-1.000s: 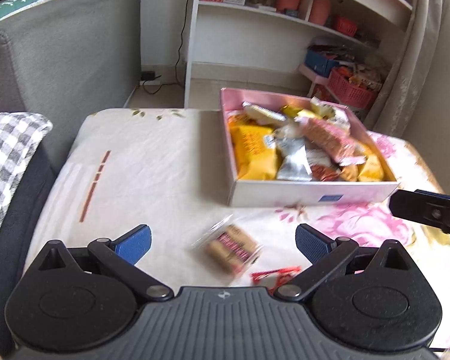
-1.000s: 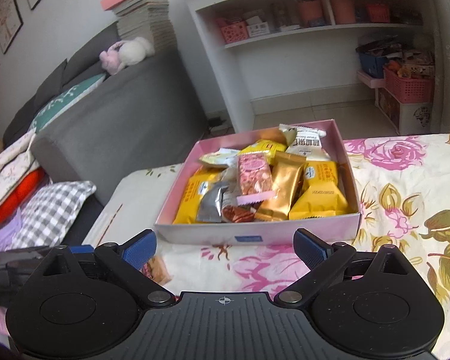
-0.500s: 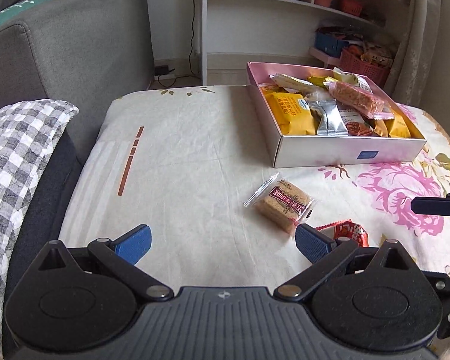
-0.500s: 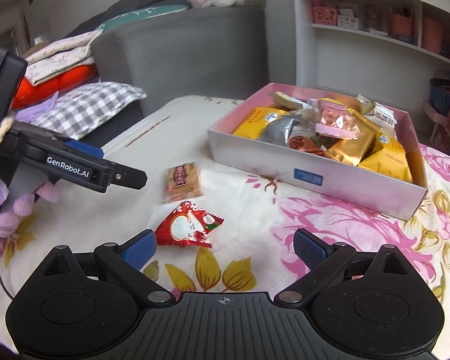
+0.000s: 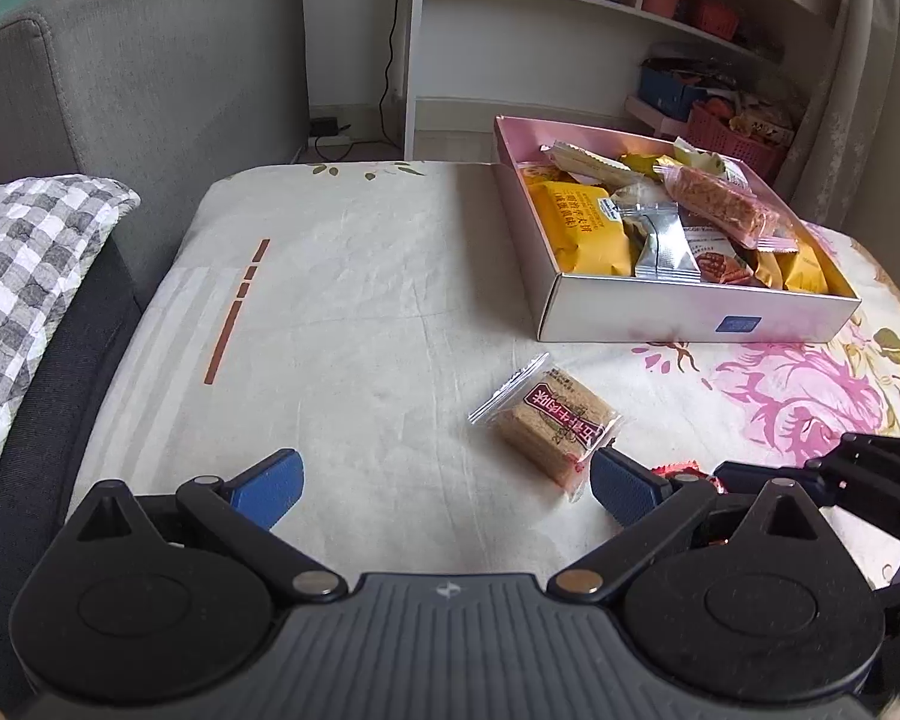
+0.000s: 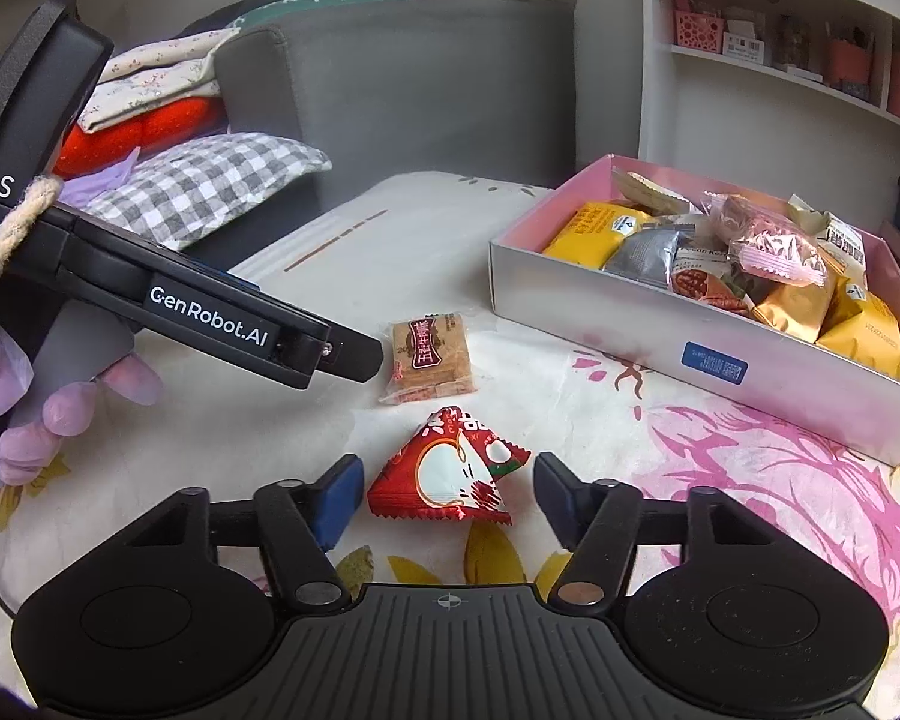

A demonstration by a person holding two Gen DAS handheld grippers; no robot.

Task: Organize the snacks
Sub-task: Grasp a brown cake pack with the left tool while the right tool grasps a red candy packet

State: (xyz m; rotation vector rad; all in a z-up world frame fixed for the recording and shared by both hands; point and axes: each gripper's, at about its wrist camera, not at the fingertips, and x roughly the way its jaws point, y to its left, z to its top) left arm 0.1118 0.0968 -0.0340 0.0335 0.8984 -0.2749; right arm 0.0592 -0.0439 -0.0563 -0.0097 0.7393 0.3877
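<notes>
The box (image 6: 714,354) is pink inside and pale silver-white outside, with a small blue label on its near wall. In it lie yellow, gold, silver-grey and translucent pink packets. On the cream cloth (image 5: 342,312), printed with pink roses and olive-yellow leaves on the right and a broken rust-orange stripe on the left, sits a clear-wrapped tan biscuit (image 5: 549,423) with a dark red label. The near triangular packet (image 6: 444,474) is red and white. Both grippers are black with blue pads (image 6: 336,495). The far sofa (image 5: 150,78) is grey; the pillow (image 5: 24,264) is grey-and-white checked. The glove (image 6: 60,414) looks pale purple.
</notes>
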